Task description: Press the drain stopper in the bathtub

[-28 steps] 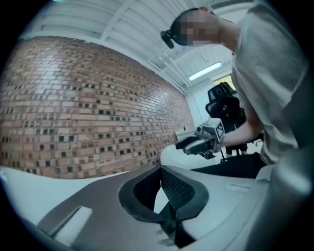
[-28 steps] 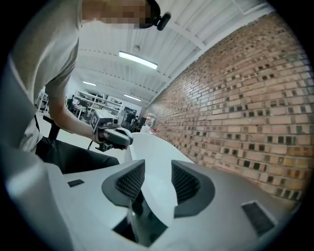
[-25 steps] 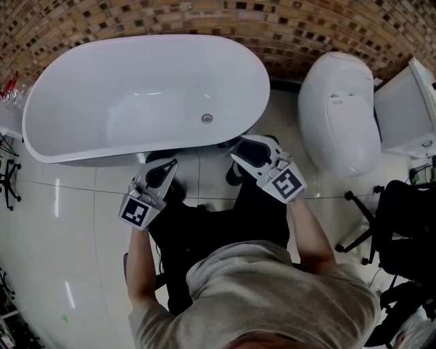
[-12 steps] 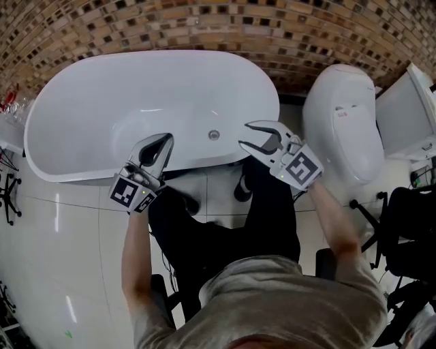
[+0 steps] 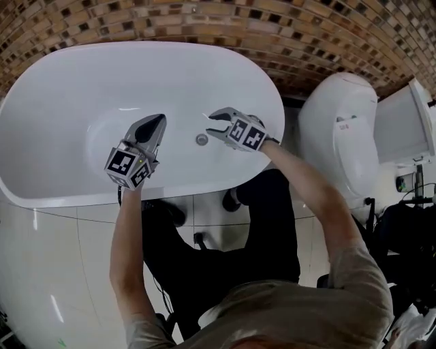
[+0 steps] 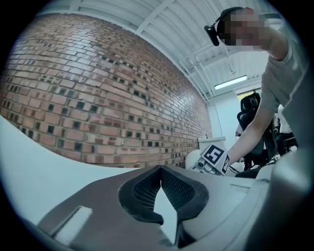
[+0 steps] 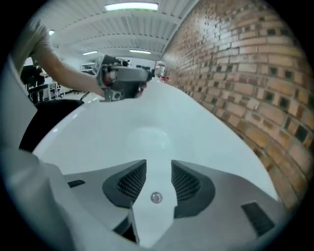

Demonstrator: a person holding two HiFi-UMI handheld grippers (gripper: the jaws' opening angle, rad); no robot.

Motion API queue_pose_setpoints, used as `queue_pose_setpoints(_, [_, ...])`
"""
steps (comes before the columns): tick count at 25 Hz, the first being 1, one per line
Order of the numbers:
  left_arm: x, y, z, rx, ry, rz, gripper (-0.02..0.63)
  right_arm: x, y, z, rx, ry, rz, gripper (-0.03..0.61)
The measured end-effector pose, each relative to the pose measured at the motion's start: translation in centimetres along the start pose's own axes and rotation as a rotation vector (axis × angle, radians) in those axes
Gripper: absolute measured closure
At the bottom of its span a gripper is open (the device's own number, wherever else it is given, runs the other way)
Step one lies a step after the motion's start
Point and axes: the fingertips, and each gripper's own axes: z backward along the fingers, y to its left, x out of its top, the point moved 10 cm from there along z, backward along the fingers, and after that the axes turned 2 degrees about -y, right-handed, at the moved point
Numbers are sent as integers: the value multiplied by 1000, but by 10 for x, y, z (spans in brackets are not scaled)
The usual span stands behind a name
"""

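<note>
The white oval bathtub (image 5: pixel 68 102) fills the upper part of the head view. Its round metal drain stopper (image 5: pixel 201 139) sits on the tub floor near the right end. My right gripper (image 5: pixel 209 125) hangs over the tub, tilted down, just above and beside the stopper. Its jaws have narrowed slightly but stand open and hold nothing. In the right gripper view the drain stopper (image 7: pixel 156 197) shows in the gap of the right gripper (image 7: pixel 159 169). My left gripper (image 5: pixel 159 123) is held level over the tub's middle; the pad tips of the left gripper (image 6: pixel 159 169) meet, holding nothing.
A brick wall (image 5: pixel 204 20) runs behind the tub. To the right stands a white toilet (image 5: pixel 337 136) with its cistern (image 5: pixel 409 123), and a black office chair (image 5: pixel 409 225) beyond it. The person's legs stand on the glossy tiled floor (image 5: pixel 54 259) against the tub's near rim.
Both grippers have moved from in front of the tub over its near rim and inside. The right one dropped and tilted down beside the stopper; the left one went to the tub's middle.
</note>
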Motion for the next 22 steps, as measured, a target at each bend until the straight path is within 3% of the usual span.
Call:
queue_pose_setpoints(6, [-25,47,-19,43,21,10,623,-74,-24,-91,99,234,-19,414])
queue_pose_setpoints(10, [-35,56,-23,60,44,18,623,-117,-30,-128,151,342,13,426])
queue_pose_setpoints(12, [-30,53,-25,56,57,-22,623,-136,-31,-146,196,400,80,434])
queue_pose_setpoints(13, [-28,51,-27,52,67,-52,623,-143,-33,-155,221,422,122,508])
queue_pose_setpoints(16, [-25,43,-37,42,120,-154,623,-156,-38,-181,269,432,178,565])
queue_pose_setpoints(22, [-30,29,-46,16,221,-286,623,-190,-20,-232,344,470,161,566])
